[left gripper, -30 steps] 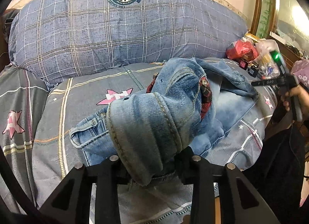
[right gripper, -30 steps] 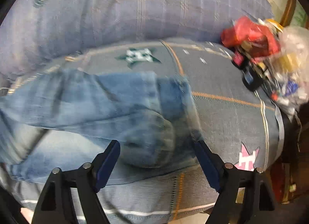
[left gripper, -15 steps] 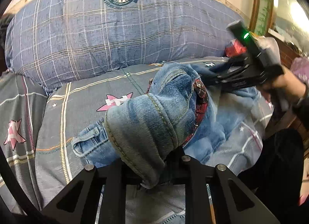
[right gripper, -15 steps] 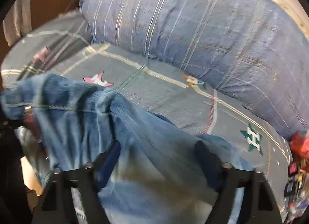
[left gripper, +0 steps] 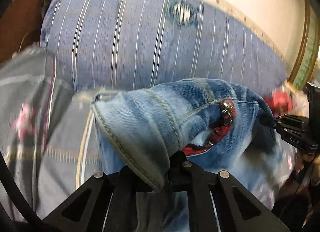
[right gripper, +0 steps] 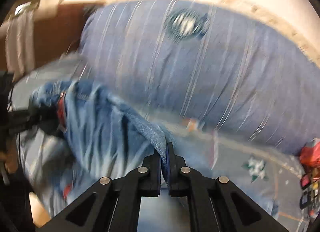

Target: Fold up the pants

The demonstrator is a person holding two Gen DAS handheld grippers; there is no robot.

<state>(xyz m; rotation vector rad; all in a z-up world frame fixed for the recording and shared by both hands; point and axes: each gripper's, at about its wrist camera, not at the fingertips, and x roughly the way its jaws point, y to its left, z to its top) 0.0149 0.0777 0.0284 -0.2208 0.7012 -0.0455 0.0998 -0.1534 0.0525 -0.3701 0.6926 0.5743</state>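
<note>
Left wrist view: left tongs (left gripper: pixel 160 164) pinch a thick hemmed fold of the faded blue denim pants (left gripper: pixel 160 116), lifted over the grey patterned bedsheet (left gripper: pixel 60 152); red lining shows inside the waistband. Right wrist view: right tongs (right gripper: pixel 164 158) pressed together on a thin denim edge, cloth stretched between both. Big blue-grey plaid pillow (right gripper: pixel 200 71) behind. Red clutter (right gripper: pixel 309 155) at the bed's right edge. Both frames blurred.
</note>
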